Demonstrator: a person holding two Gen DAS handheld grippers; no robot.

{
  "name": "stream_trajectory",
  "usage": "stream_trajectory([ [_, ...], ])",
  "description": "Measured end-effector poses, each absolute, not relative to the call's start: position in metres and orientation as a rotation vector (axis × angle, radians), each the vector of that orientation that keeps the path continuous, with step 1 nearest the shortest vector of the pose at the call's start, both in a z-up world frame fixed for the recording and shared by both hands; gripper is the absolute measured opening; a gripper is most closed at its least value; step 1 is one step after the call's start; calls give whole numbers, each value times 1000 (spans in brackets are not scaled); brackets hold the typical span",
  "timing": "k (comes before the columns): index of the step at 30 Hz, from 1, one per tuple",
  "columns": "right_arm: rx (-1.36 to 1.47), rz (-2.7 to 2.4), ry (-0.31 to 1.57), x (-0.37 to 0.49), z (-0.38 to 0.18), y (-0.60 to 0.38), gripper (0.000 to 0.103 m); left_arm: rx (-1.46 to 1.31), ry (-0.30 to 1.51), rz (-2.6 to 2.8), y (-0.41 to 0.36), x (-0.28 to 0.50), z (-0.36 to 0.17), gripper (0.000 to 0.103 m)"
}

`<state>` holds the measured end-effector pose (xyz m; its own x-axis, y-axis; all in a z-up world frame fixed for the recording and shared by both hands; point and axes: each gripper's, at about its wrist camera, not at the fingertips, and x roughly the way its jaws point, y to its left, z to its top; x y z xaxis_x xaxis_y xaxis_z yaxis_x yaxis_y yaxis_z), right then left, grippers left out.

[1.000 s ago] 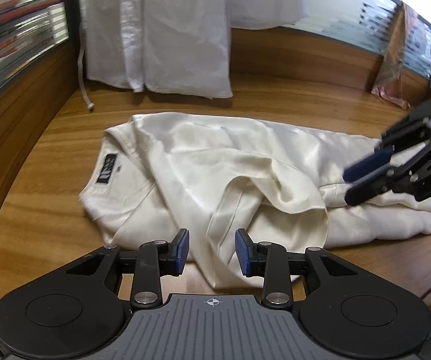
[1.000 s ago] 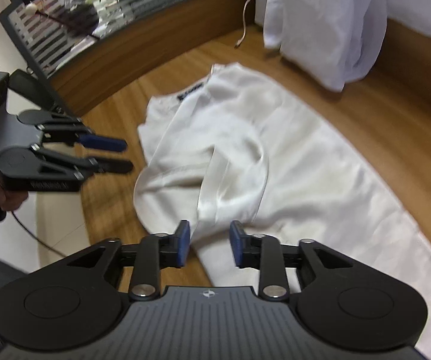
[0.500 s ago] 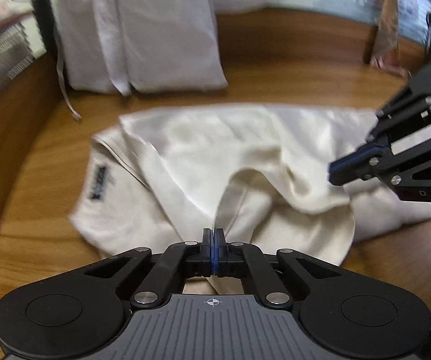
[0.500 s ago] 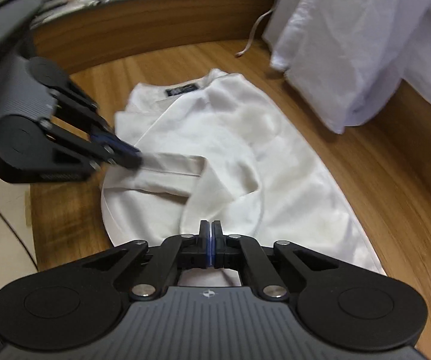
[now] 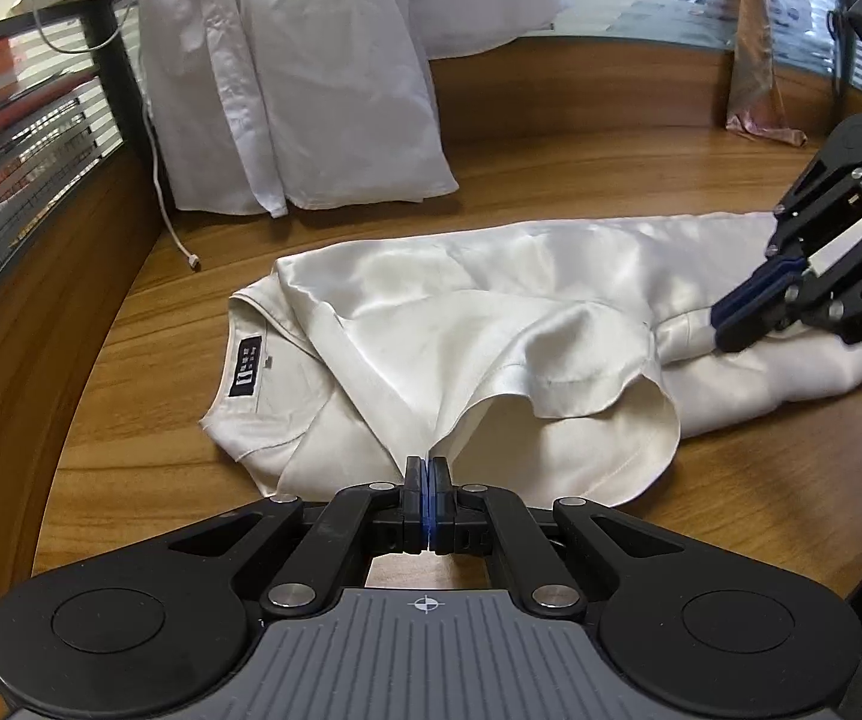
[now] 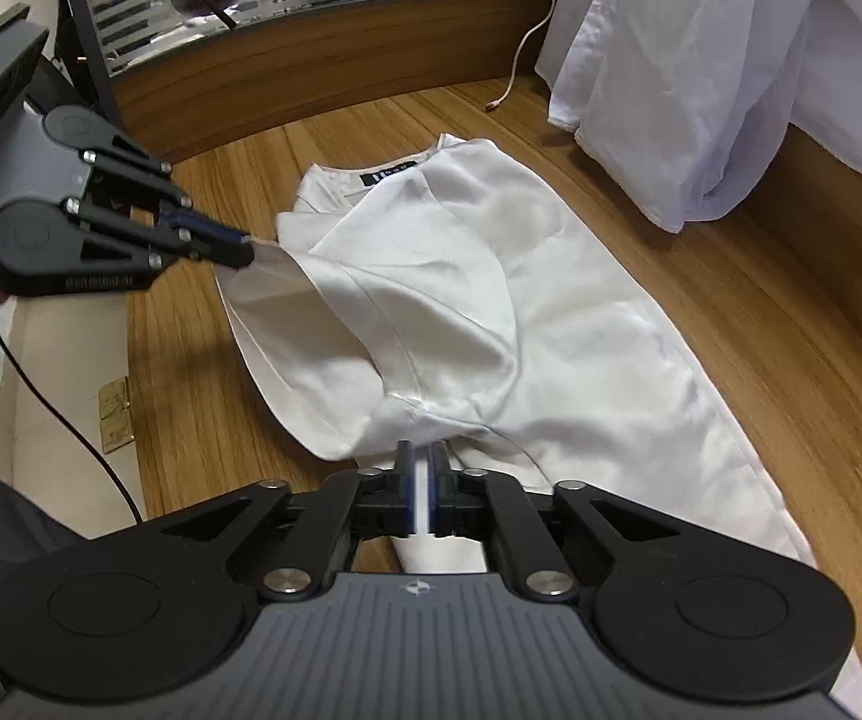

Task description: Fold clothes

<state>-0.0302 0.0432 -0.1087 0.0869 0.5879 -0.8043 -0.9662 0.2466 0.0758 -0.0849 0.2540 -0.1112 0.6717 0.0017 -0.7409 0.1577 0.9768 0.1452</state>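
Observation:
A cream satin garment [image 5: 491,336] with a black neck label [image 5: 246,371] lies on the wooden table; it also shows in the right wrist view [image 6: 467,300]. My left gripper [image 5: 428,474] is shut on the edge of its sleeve, lifting the cloth slightly; it also shows in the right wrist view [image 6: 239,249]. My right gripper [image 6: 422,468] is shut on the garment's side edge further down the body; it also shows in the left wrist view [image 5: 725,324].
White clothes [image 5: 311,78] hang at the back of the table, with a white cable [image 5: 167,204] beside them. A wooden wall [image 6: 323,78] rims the table. A brown bag [image 5: 755,48] stands at the back right. The table's front edge [image 5: 851,540] is close.
Both grippers were open above the garment a second ago. They have since shut on the cloth and pulled the sleeve and side edge out and up a little.

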Motion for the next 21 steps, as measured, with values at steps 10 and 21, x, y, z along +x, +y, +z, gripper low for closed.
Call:
stream_trajectory([
  [10,-775,1244,725,-51,-132,106,34,172,777,-49,253,-85,-100,2],
  [21,-727,1207,650,-54,-114,69,6,129,724,-8,263,-94,-76,2],
])
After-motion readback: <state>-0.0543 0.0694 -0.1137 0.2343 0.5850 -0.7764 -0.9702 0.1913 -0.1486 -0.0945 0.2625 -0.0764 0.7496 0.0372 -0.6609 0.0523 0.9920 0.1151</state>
